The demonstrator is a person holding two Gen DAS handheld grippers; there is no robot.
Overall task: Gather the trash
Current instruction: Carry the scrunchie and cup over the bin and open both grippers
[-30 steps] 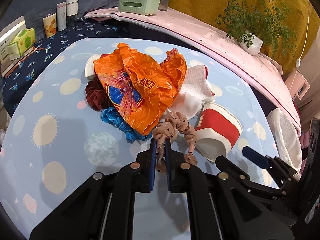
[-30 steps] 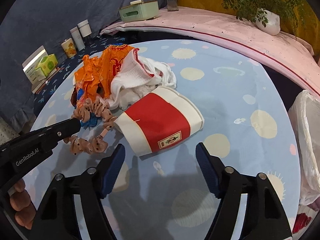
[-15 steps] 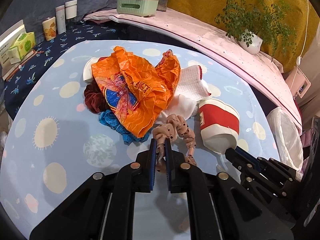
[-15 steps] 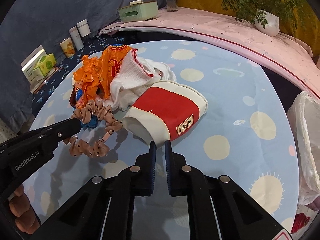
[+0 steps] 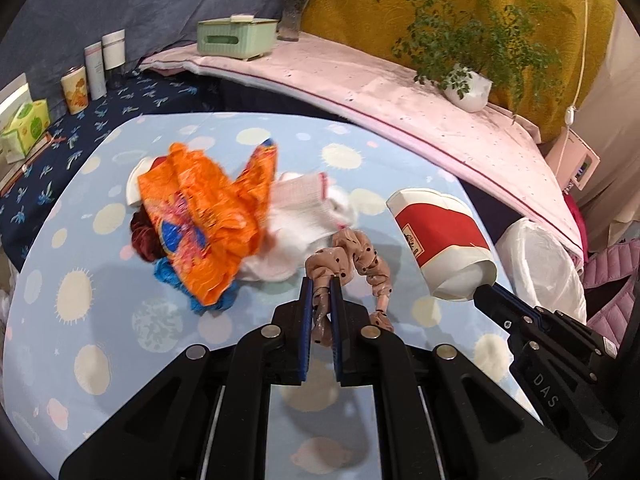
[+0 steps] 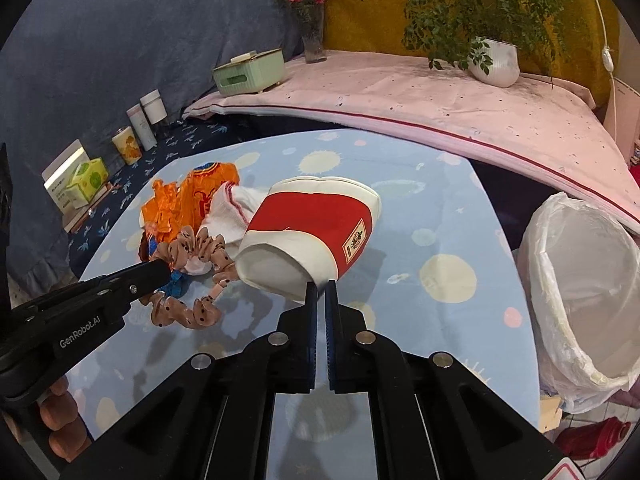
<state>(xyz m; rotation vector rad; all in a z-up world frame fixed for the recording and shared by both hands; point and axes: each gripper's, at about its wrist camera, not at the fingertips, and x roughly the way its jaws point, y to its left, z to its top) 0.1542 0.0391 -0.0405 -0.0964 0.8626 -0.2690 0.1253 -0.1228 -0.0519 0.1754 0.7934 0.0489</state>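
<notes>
My left gripper (image 5: 320, 284) is shut on a tan dotted scrunchie (image 5: 356, 254), lifted above the table; it also shows in the right wrist view (image 6: 192, 256). My right gripper (image 6: 322, 286) is shut on the base rim of a red-and-white paper bucket (image 6: 320, 228), held tilted above the table; the bucket also shows in the left wrist view (image 5: 440, 240). A pile lies on the blue table (image 5: 120, 340): an orange plastic bag (image 5: 208, 216), a white cloth (image 5: 308, 208), a dark red scrunchie (image 5: 142, 236) and a blue scrunchie (image 5: 168, 276).
A white-lined trash bin (image 6: 580, 292) stands off the table's right edge. A pink-covered ledge (image 6: 440, 96) holds a green tissue box (image 6: 248, 72), a flower vase (image 6: 312, 28) and a potted plant (image 6: 492, 60). Bottles and boxes (image 6: 136, 136) stand at the left.
My right gripper closed on the bucket's base rim and lifted it toward the right. My left gripper rose with the scrunchie. The pile shifted slightly.
</notes>
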